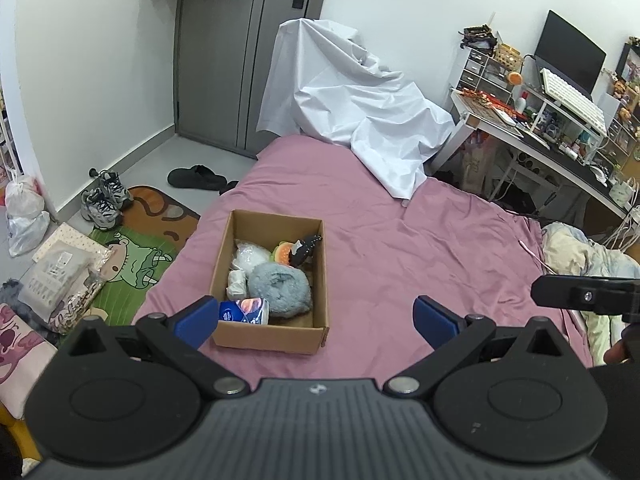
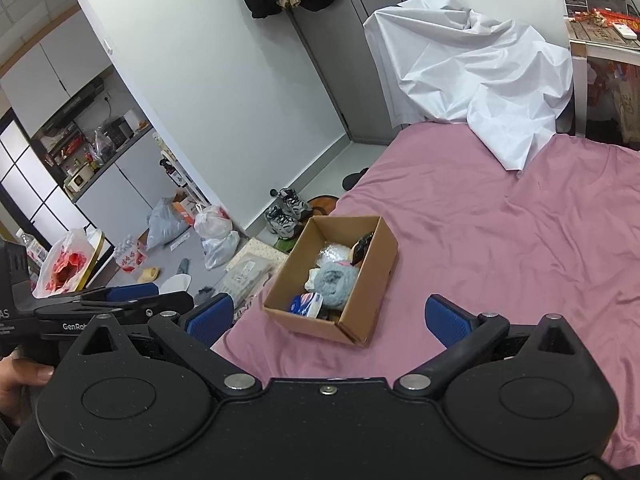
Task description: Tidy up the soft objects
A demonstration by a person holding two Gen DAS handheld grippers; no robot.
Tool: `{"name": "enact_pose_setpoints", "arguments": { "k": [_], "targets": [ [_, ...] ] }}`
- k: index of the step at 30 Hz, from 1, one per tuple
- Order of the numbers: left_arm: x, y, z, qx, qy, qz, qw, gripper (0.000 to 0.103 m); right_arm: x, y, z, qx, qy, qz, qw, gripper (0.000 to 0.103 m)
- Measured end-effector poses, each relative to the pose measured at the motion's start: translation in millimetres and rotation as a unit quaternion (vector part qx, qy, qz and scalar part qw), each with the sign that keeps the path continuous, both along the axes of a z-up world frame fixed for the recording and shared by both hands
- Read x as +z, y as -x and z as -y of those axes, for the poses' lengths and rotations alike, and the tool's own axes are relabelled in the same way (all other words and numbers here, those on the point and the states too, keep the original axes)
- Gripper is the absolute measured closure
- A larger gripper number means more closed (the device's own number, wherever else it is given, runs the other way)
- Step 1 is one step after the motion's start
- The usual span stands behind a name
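A brown cardboard box [image 1: 272, 280] sits open on the pink bed sheet [image 1: 420, 240], toward the left side of the bed and near its left edge. Inside it lie the soft things: a grey fluffy plush [image 1: 280, 288] in the middle, a blue tissue pack [image 1: 245, 311] in the near left corner, a white wrapped bundle [image 1: 250, 258] farther back, a small white roll [image 1: 237, 282] against the left wall, and a burger-shaped toy [image 1: 282, 253] beside a black item [image 1: 305, 249] at the far right corner. The left gripper [image 1: 316, 322] hangs above the bed just near the box, its blue pads spread wide apart and holding nothing. The right gripper [image 2: 328, 316] is likewise spread wide and empty, looking down at the box from the right. A crumpled white sheet [image 1: 360, 112] drapes over something at the far end of the bed, a grey door [image 1: 240, 48] stands behind it, and grey sneakers [image 1: 104, 198] rest on the floor to the left
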State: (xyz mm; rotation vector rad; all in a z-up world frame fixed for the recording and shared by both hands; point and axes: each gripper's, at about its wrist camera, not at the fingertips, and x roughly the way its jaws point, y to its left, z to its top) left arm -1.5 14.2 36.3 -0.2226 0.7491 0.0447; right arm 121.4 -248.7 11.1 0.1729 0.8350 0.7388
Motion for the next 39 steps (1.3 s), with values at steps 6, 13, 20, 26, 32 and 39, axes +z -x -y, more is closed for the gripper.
{"name": "enact_pose_setpoints", "arguments": {
  "k": [6, 13, 20, 26, 32, 39],
  "targets": [
    [0.1, 7.3, 5.4, -0.008, -0.003, -0.003, 1.0, 0.001, 1.0, 7.1, -3.3, 0.006, -0.002, -0.004, 1.0, 0.0],
    [-1.5, 13.3, 9.5, -0.016, -0.004, -0.011, 0.9998, 0.001, 0.0, 16.6, -13.2, 0.024, 0.013, -0.001, 1.0, 0.0],
    [-0.1, 17.0, 14.7, -0.018, -0.014, -0.015, 0.9996, 0.001, 0.3, 19.8, -16.1, 0.03, 0.014, -0.006, 0.999, 0.0],
    [-1.1, 15.7, 15.0, -0.02, -0.014, -0.019, 0.9995, 0.001, -1.0, 21.2, -16.4, 0.027, 0.014, -0.011, 0.999, 0.0],
    [-3.2, 15.5, 15.2, -0.016, -0.014, -0.019, 0.9996, 0.001, -0.4, 23.2, -17.0, 0.019, 0.019, -0.007, 1.0, 0.0],
    [-5.2, 14.4, 16.4, -0.015, -0.015, -0.018, 0.9996, 0.001, -1.9, 22.2, -14.3, 0.012, 0.016, -0.011, 1.0, 0.0]
  ]
}}
